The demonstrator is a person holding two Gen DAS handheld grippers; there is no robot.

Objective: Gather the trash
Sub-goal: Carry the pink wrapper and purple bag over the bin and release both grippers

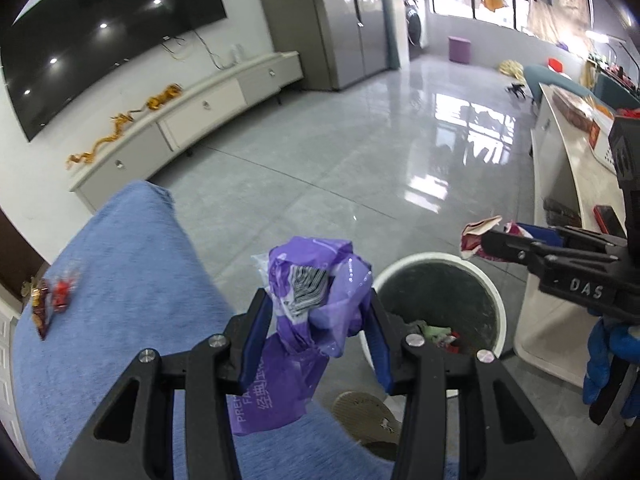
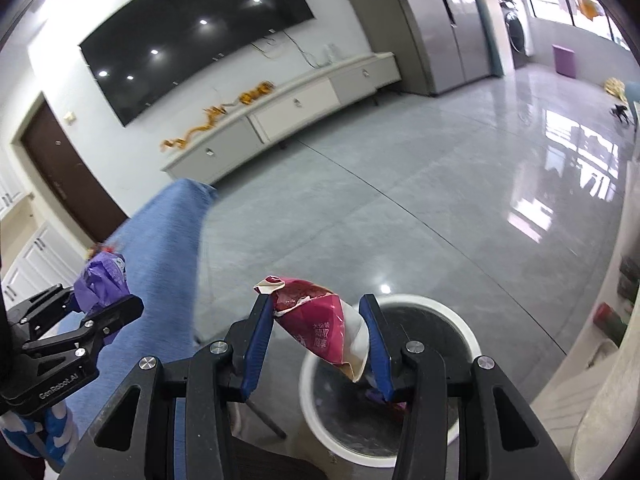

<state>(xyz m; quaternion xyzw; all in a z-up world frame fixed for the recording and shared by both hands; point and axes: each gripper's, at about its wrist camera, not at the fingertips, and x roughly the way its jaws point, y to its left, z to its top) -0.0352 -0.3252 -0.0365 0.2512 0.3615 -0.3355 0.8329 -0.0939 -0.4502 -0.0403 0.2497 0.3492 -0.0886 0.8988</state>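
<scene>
Trash is held in both claws near a white bin [image 1: 496, 300], whose dark inside already holds a few scraps of green and red. A crumpled purple plastic bag [image 1: 316, 300] is clamped between the blue pads of the left claw [image 1: 318, 320], its printed tail hanging down between the black fingers; it is carried just beside the bin's rim, over the edge of a blue-covered surface [image 1: 120, 280]. A red snack wrapper [image 2: 320, 324], torn open at the top, is pinched in the right claw [image 2: 316, 332] and is seen above the bin's opening in the right wrist view. More trash, a small red and gold wrapper [image 1: 52, 300], is left lying on the blue cover, well apart from both claws. A blue-gloved hand [image 1: 608, 364] is seen under the right claw.
</scene>
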